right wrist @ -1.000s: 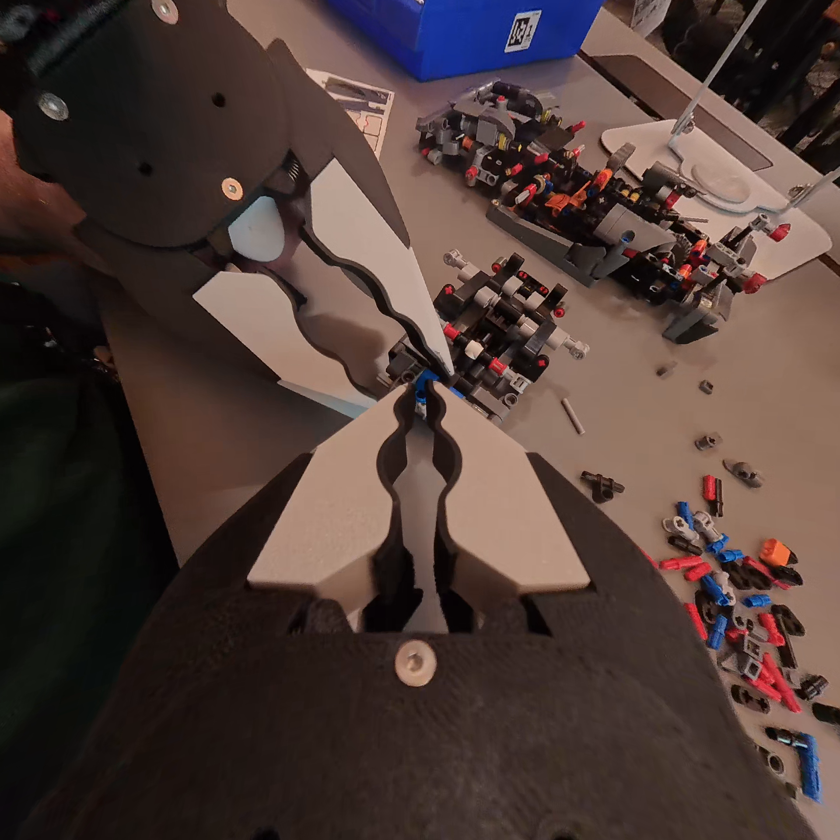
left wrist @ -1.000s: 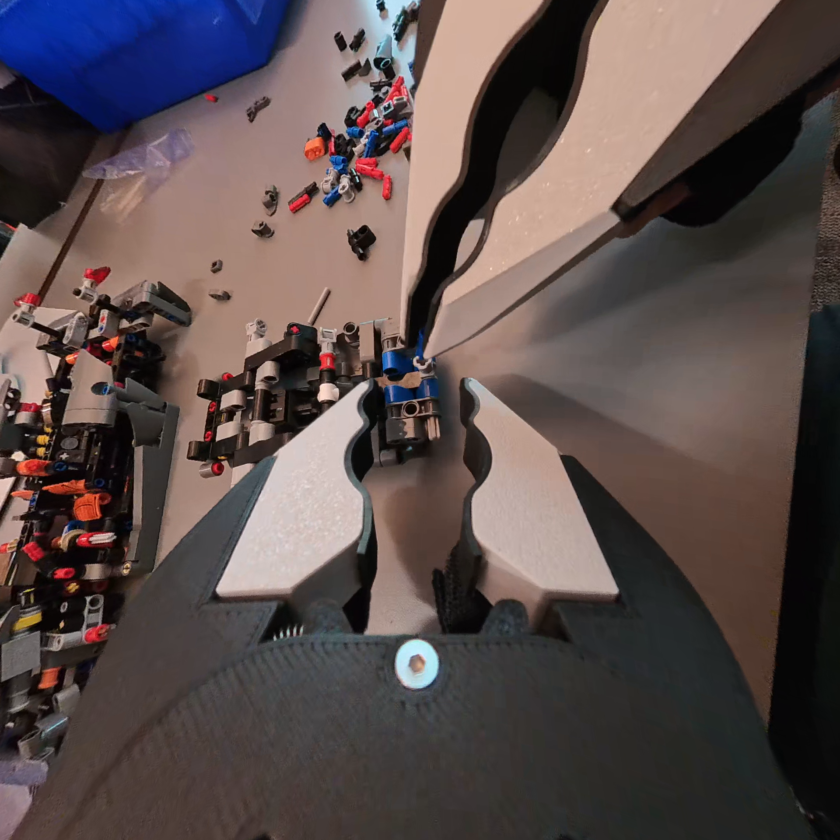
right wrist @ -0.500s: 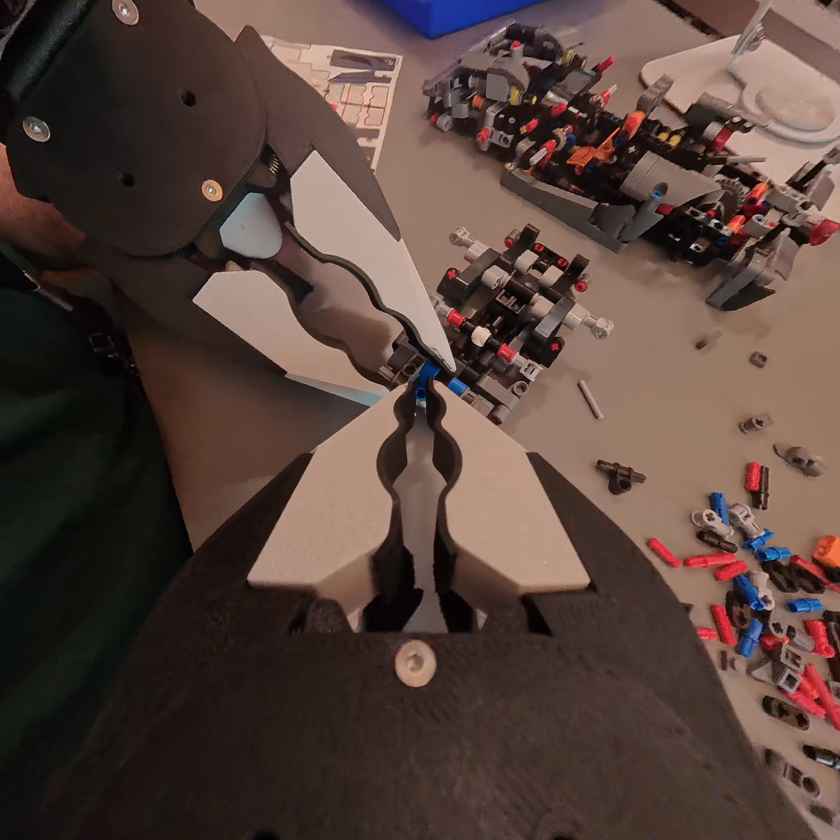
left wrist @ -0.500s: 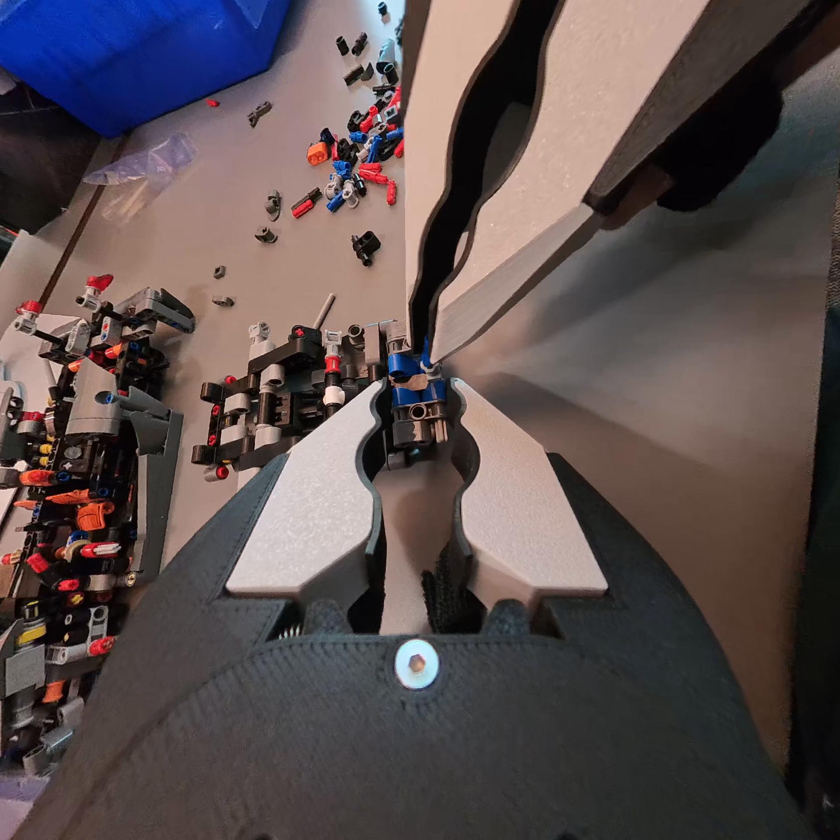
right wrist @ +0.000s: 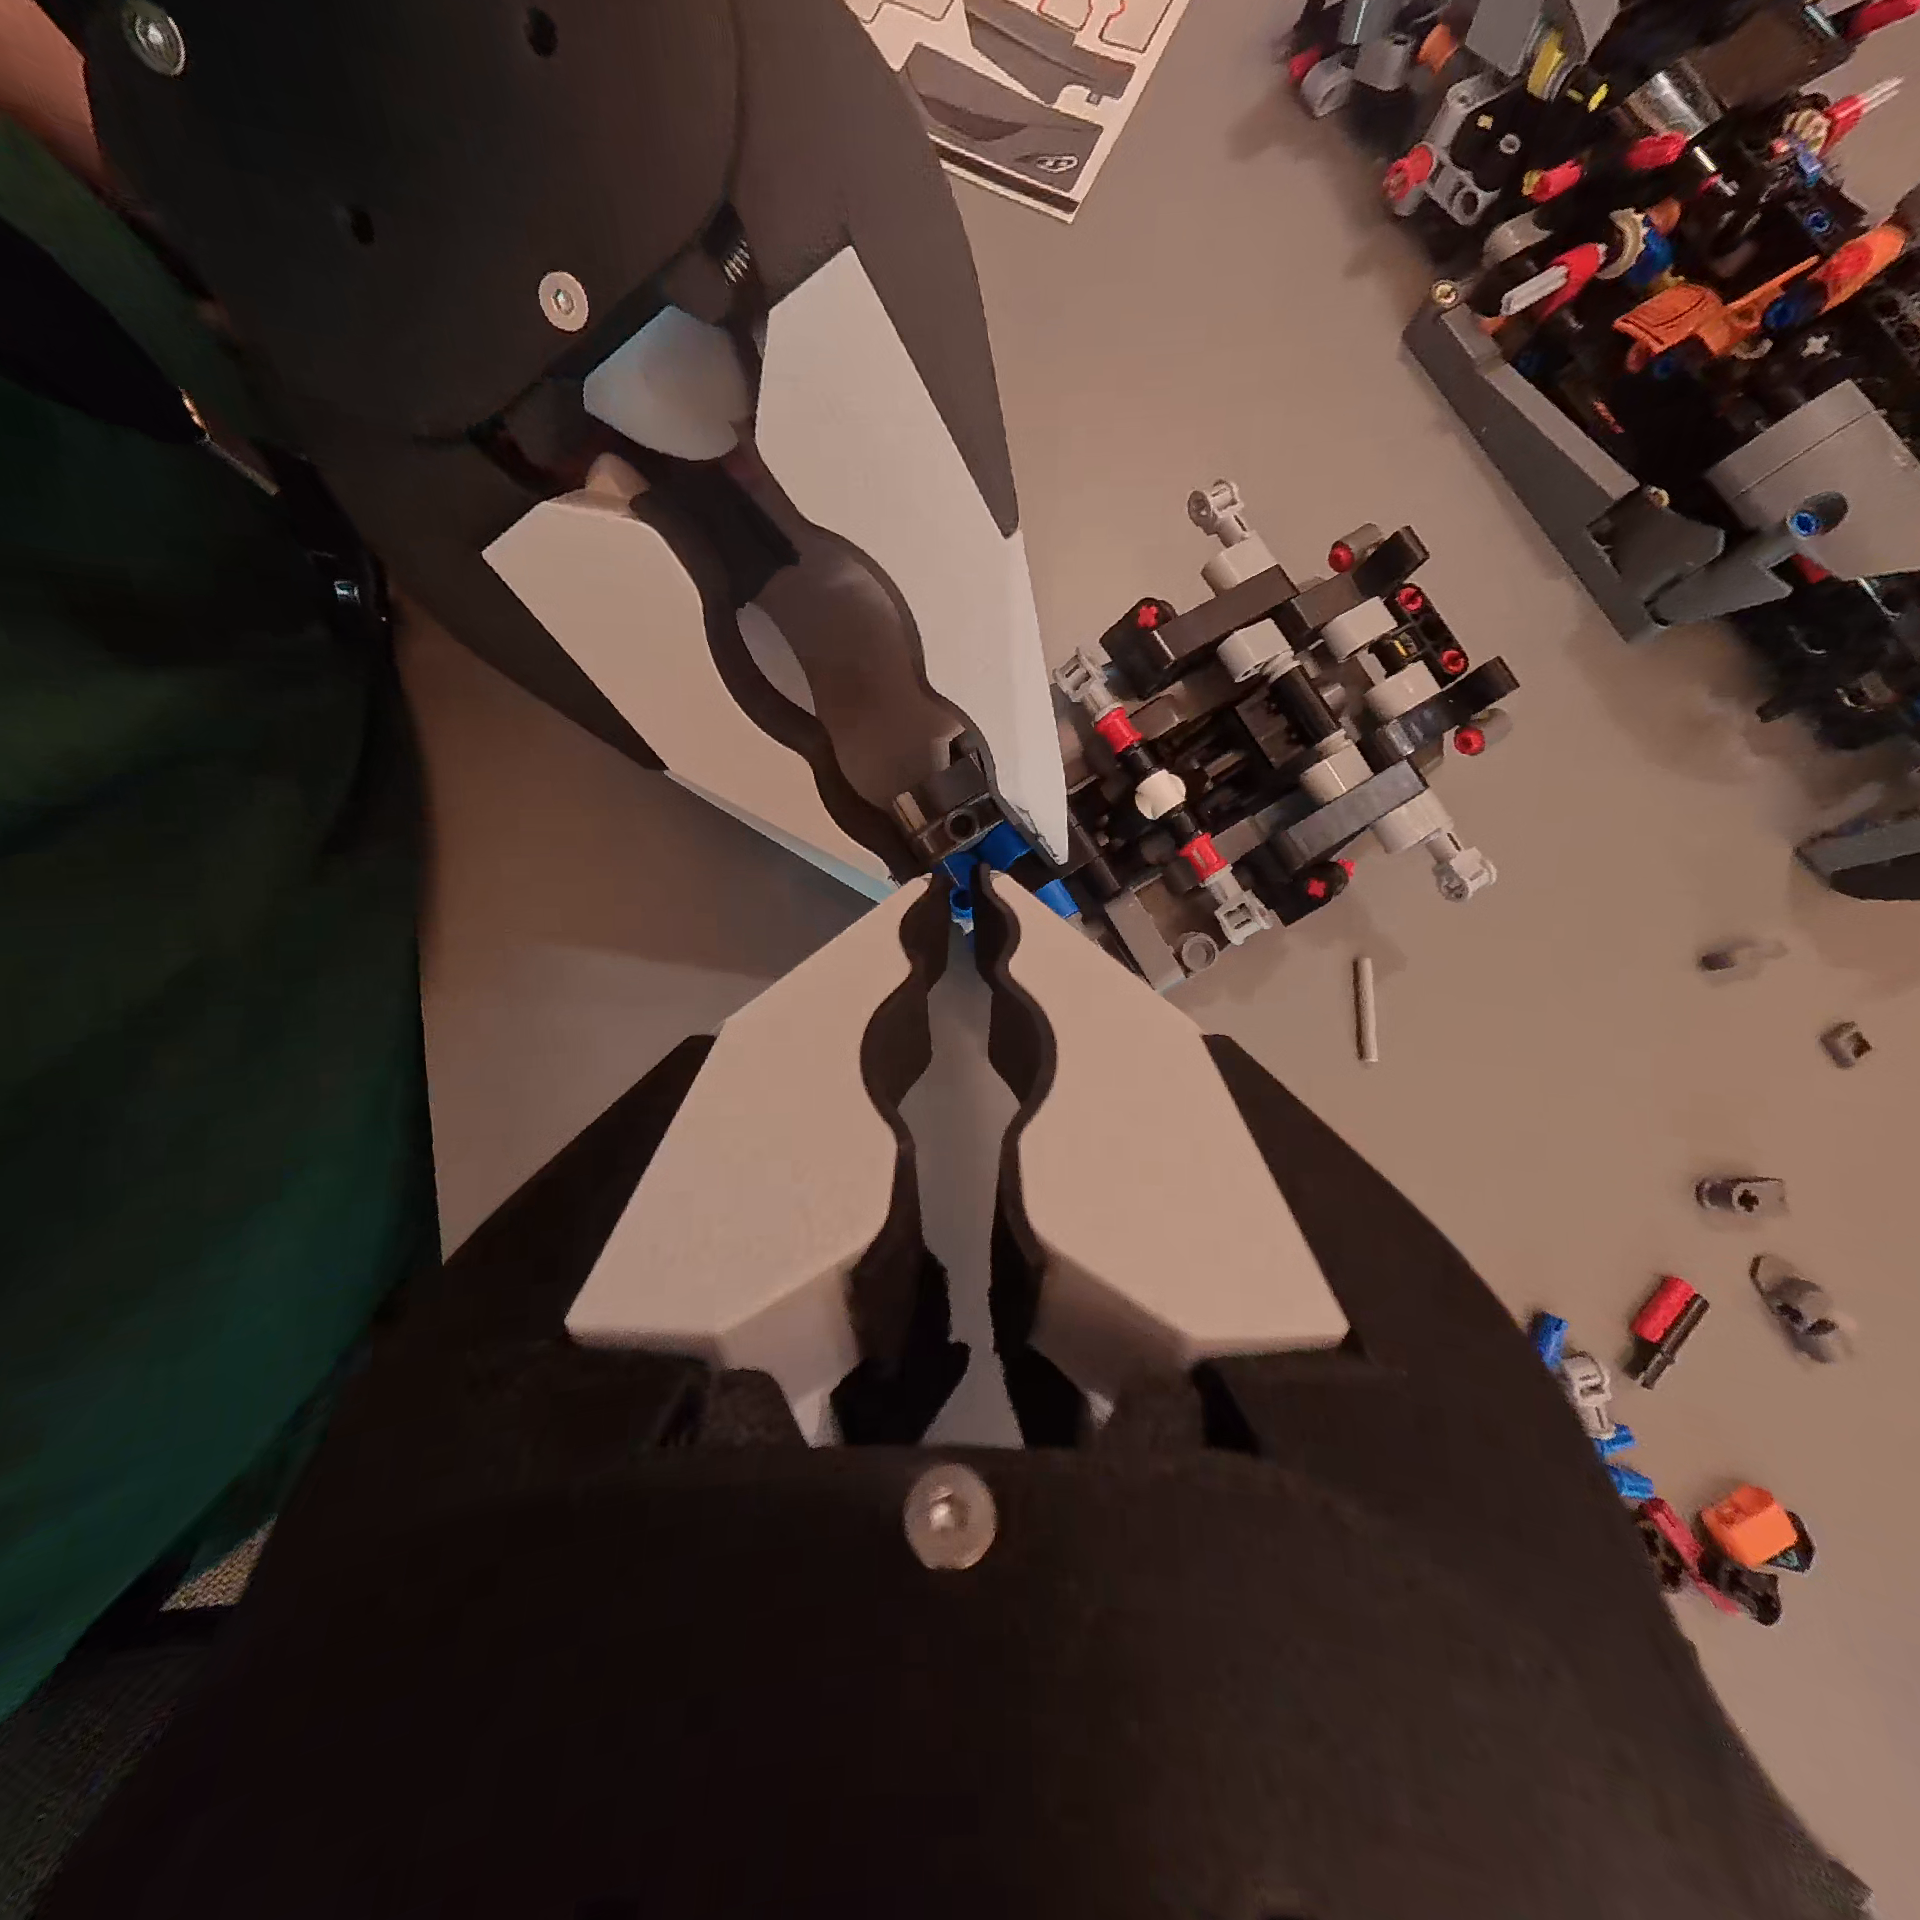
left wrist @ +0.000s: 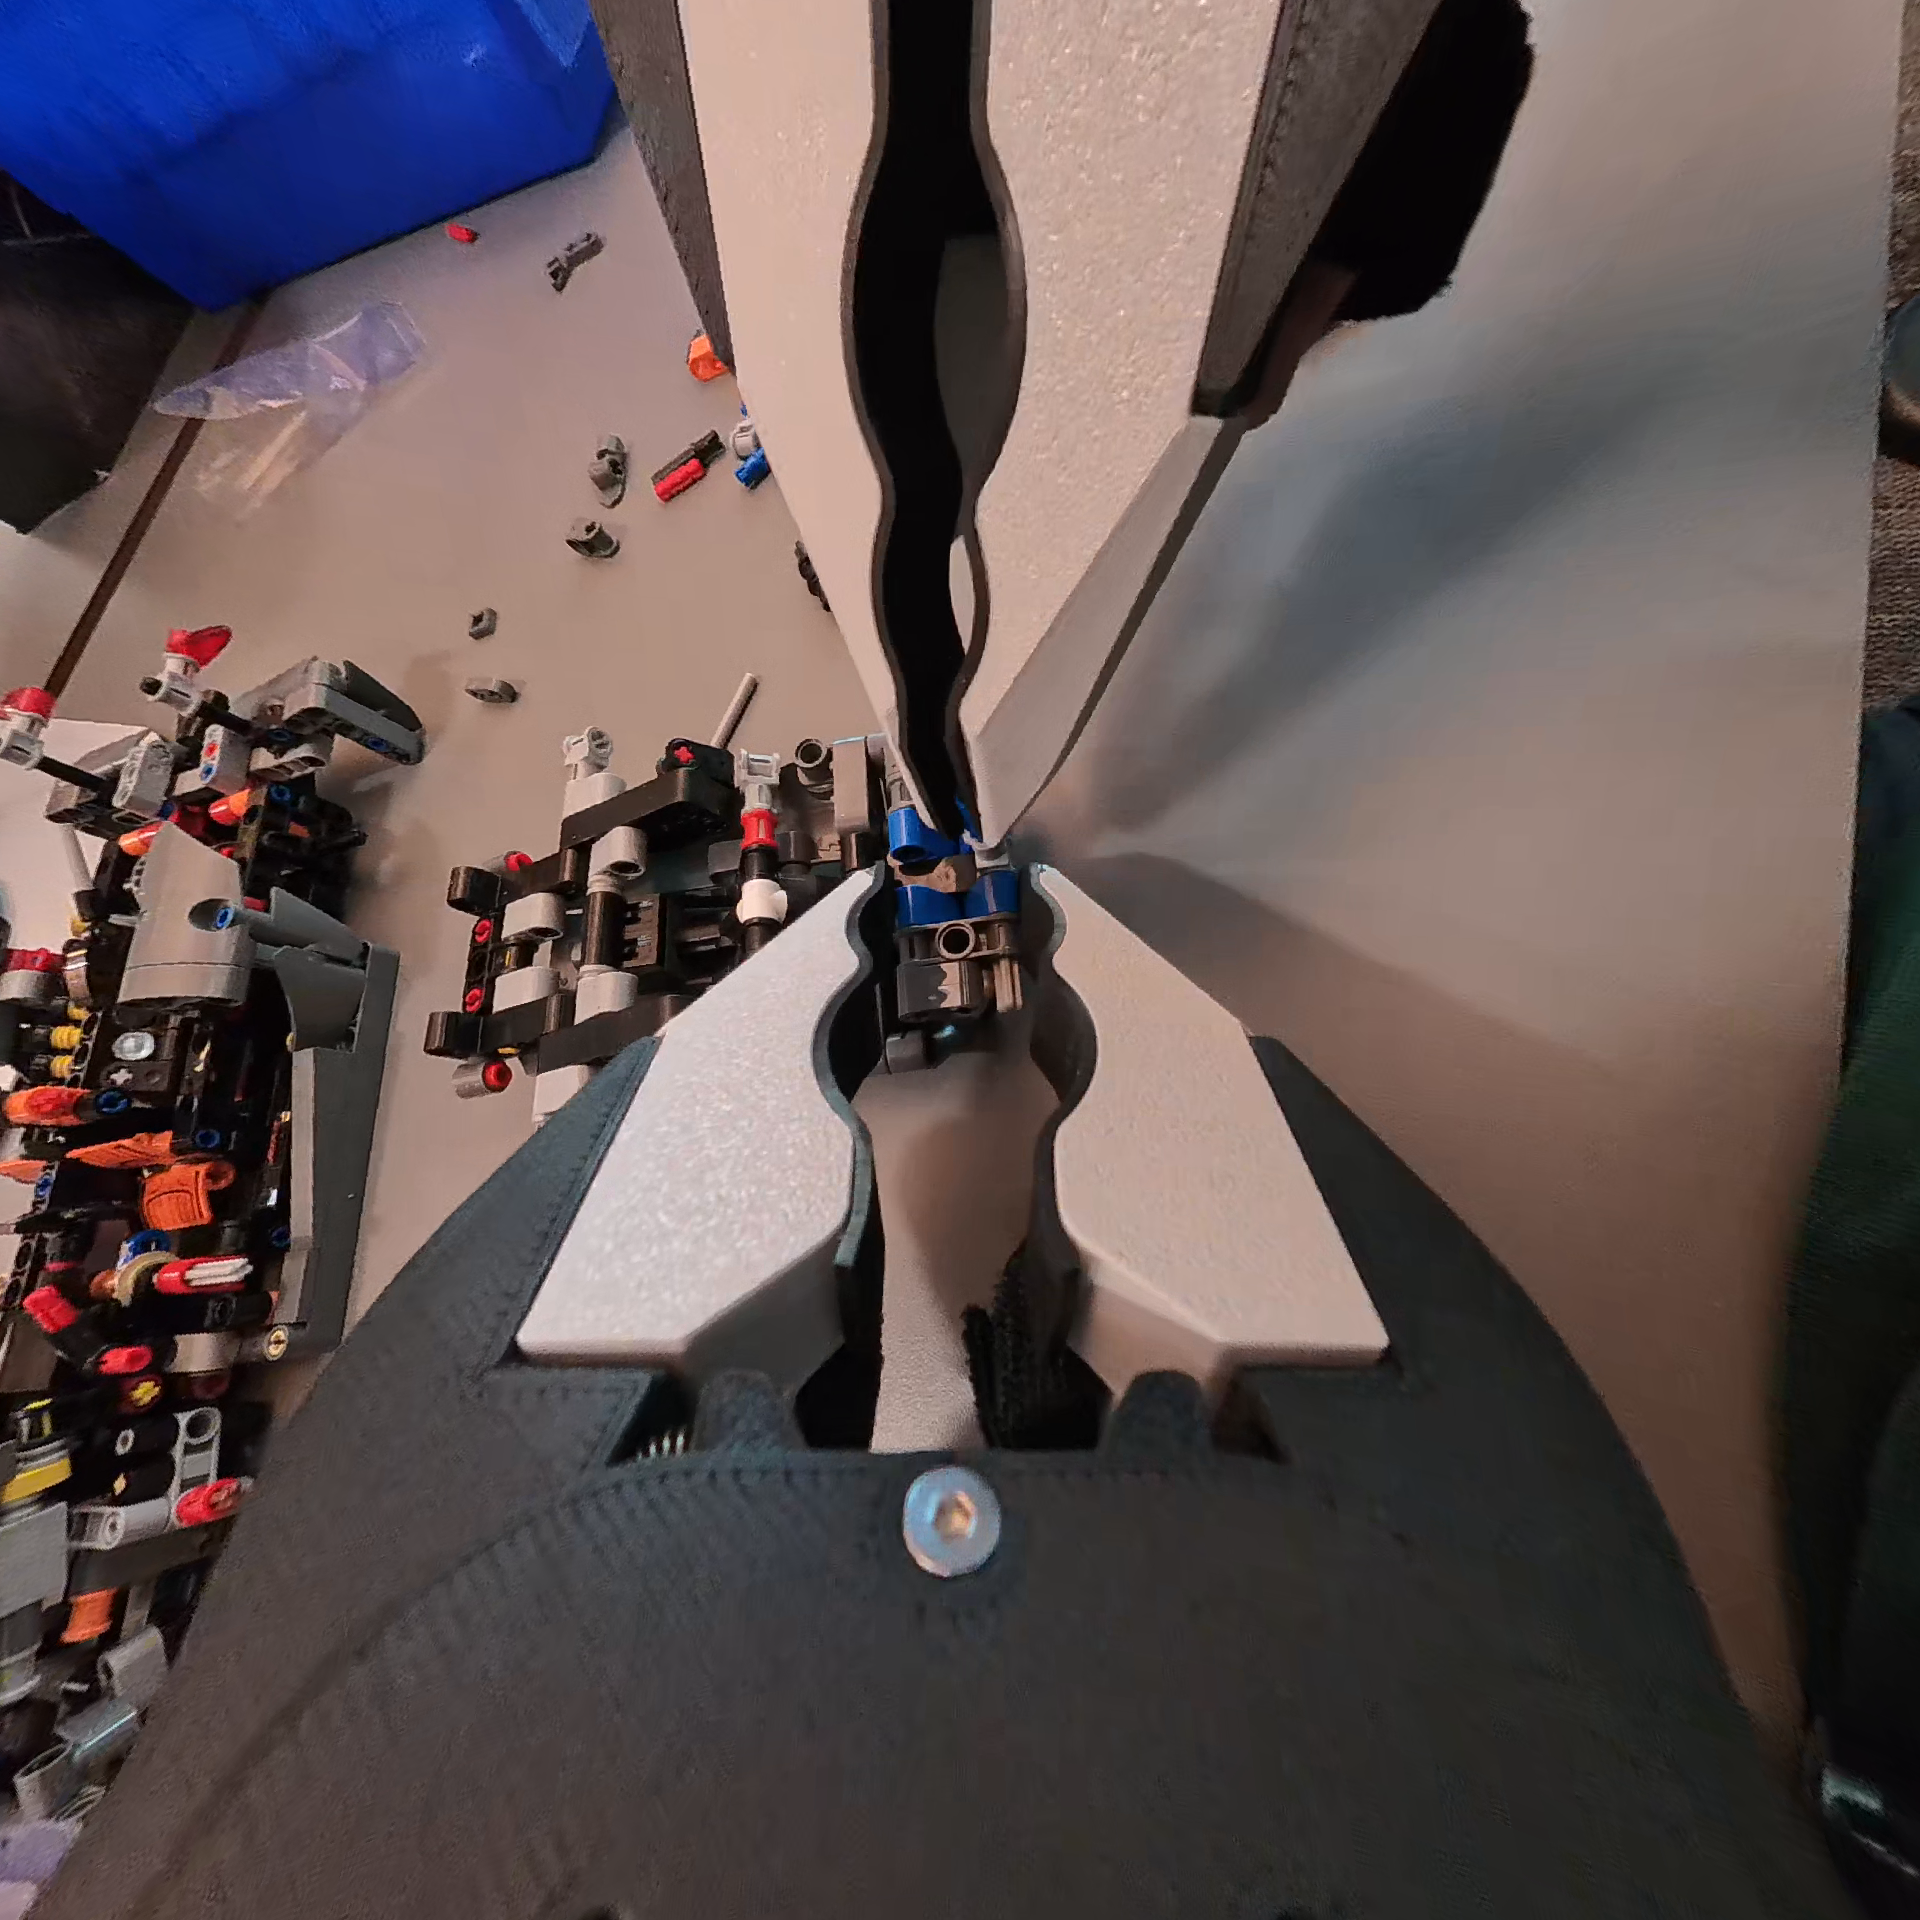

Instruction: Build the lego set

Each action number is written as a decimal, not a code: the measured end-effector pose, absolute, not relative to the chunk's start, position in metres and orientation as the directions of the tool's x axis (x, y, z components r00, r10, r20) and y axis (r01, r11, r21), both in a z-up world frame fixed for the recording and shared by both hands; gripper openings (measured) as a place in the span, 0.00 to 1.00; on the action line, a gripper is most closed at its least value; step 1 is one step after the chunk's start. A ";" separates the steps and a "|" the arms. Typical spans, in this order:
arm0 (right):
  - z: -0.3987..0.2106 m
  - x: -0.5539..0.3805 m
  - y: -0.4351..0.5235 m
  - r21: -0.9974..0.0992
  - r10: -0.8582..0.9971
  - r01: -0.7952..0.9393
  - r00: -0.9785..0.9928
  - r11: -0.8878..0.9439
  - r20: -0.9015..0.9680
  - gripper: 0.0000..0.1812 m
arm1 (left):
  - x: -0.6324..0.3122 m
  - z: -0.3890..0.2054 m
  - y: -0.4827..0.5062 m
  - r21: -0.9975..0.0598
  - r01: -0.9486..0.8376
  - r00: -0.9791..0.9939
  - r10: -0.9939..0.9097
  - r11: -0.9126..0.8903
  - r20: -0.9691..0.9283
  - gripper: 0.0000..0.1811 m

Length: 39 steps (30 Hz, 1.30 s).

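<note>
Two grippers meet at the near end of a small black-and-grey lego assembly [left wrist: 623, 914] on the grey counter [left wrist: 1455, 831]. Left gripper [left wrist: 956, 935] is closed partway around the assembly's blue-and-black end block [left wrist: 951, 940]. Right gripper [right wrist: 961, 894] is nearly closed, pinching a blue pin [right wrist: 961, 904] at that block. Far left lies a larger lego build [left wrist: 156, 1091]; loose pieces [right wrist: 1662, 1403] are scattered to the right.
</note>
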State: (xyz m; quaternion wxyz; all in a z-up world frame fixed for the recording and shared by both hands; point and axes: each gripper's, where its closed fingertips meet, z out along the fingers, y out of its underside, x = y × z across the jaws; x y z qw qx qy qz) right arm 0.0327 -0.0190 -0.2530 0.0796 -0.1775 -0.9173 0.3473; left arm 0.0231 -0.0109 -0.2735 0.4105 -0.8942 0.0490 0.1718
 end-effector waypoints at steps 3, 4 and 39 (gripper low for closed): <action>-0.254 0.033 -0.019 -0.646 0.370 0.257 -0.928 0.719 0.044 0.01 | 0.023 -0.274 -0.011 -0.719 -0.226 0.937 0.054 -0.657 -0.345 0.12; -0.254 0.033 -0.019 -0.639 0.368 0.253 -0.928 0.727 0.050 0.01 | 0.023 -0.274 -0.011 -0.719 -0.226 0.937 0.055 -0.657 -0.344 0.12; -0.145 -0.053 0.019 -0.981 0.712 0.127 -0.702 0.144 0.014 0.23 | -0.035 -0.186 -0.054 -0.901 -0.159 0.871 0.372 -0.404 -0.321 0.42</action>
